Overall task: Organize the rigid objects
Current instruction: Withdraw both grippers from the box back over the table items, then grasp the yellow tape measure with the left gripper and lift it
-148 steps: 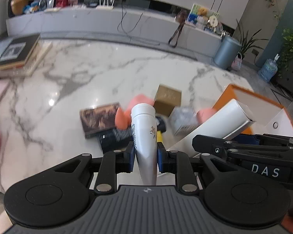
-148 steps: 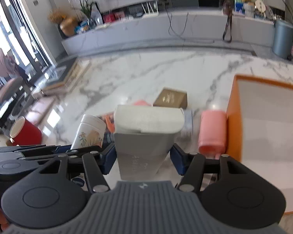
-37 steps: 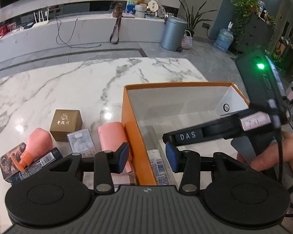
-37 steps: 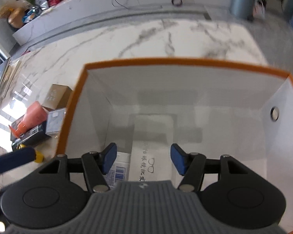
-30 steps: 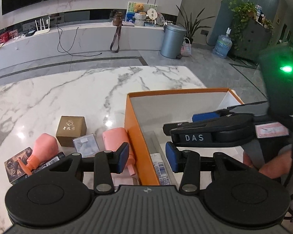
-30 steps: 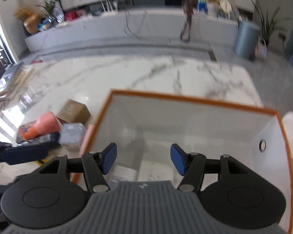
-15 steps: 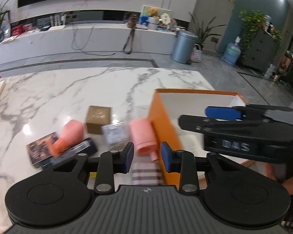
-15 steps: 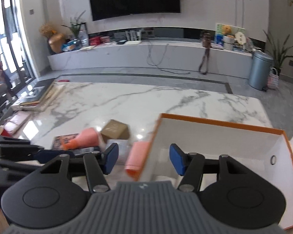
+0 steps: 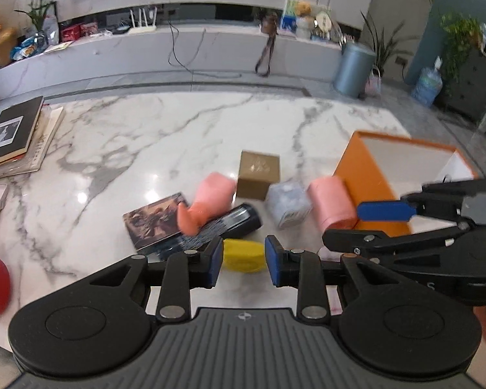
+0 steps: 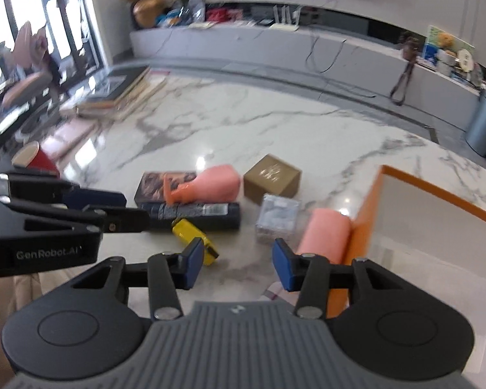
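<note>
On the glossy, veined marble surface (image 9: 178, 136), seen from our left wrist, our left gripper (image 9: 244, 261) hangs spread and empty above a rounded yellow object (image 9: 243, 255), near a dark cylinder (image 9: 230, 225), gold box (image 9: 258, 175) and orange box (image 9: 366, 175). From our right wrist, our right gripper (image 10: 235, 264) is also spread, empty, above bare marble beside a smooth pink roll (image 10: 325, 235).

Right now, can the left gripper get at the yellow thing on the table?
Probably yes. The left gripper is open and empty, and the yellow thing lies just ahead between its fingers, with nothing in between. The dark tube lies just behind it.
</note>
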`<action>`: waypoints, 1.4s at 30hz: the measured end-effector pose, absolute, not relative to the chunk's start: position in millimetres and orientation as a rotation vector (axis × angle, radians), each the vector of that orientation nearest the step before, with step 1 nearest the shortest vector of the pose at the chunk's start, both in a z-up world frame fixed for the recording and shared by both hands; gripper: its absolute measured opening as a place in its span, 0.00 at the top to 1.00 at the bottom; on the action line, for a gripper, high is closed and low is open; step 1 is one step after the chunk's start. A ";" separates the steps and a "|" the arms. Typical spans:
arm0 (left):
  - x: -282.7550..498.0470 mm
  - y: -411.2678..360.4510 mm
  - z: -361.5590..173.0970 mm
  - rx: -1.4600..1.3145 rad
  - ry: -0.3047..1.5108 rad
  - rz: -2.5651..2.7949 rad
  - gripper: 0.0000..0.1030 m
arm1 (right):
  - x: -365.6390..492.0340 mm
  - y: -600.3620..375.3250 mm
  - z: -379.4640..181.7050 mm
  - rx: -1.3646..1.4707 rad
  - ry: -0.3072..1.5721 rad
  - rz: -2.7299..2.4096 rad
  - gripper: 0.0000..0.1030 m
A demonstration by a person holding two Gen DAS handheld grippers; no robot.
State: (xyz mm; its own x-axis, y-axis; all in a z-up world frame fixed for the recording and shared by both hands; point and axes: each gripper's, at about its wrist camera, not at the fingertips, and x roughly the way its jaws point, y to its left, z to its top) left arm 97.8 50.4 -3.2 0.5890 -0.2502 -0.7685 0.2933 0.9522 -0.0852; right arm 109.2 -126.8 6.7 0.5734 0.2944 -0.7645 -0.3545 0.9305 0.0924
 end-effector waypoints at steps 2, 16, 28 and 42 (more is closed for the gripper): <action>100.1 53.8 -10.1 0.082 0.898 -0.326 0.66 | 115.9 -118.9 -1.0 -0.105 0.910 0.376 0.54; 138.2 59.2 -55.5 -0.227 1.092 -0.233 0.56 | 158.8 -109.8 -34.9 -0.316 1.045 0.358 0.68; 157.8 61.7 -71.9 -0.444 1.149 -0.051 0.42 | 174.7 -89.1 -62.4 -0.324 1.077 0.396 0.68; 161.1 50.1 -86.0 -0.350 1.197 -0.105 0.71 | 164.9 -78.5 -67.4 -0.300 1.109 0.457 0.68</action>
